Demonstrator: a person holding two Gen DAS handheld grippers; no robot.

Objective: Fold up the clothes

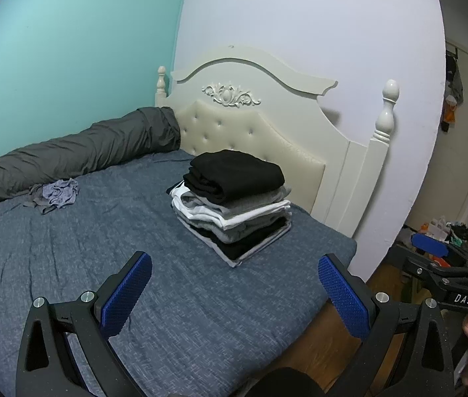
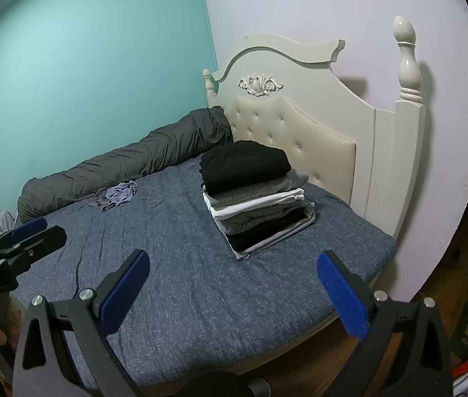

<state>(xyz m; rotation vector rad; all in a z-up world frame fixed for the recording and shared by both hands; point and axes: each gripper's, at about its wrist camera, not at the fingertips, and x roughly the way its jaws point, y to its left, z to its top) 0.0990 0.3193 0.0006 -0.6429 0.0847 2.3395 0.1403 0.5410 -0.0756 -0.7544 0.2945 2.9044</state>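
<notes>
A stack of folded clothes (image 1: 232, 203) (image 2: 257, 192), black on top over grey, white and black layers, sits on the blue bed near the headboard. A crumpled lilac-grey garment (image 1: 57, 195) (image 2: 118, 194) lies loose by the rolled grey duvet. My left gripper (image 1: 234, 278) hangs open over the bed's near part, well short of the stack, with nothing between its blue pads. My right gripper (image 2: 232, 276) is also open and empty, at a similar distance. Each gripper shows at the edge of the other's view: the right one (image 1: 432, 258) and the left one (image 2: 32, 235).
The blue bedsheet (image 1: 101, 264) (image 2: 174, 258) spreads wide in front of the stack. A rolled grey duvet (image 1: 68, 152) (image 2: 128, 162) runs along the teal wall. The cream headboard (image 1: 267, 125) (image 2: 300, 125) stands behind. Wooden floor and clutter (image 1: 445, 231) lie right of the bed.
</notes>
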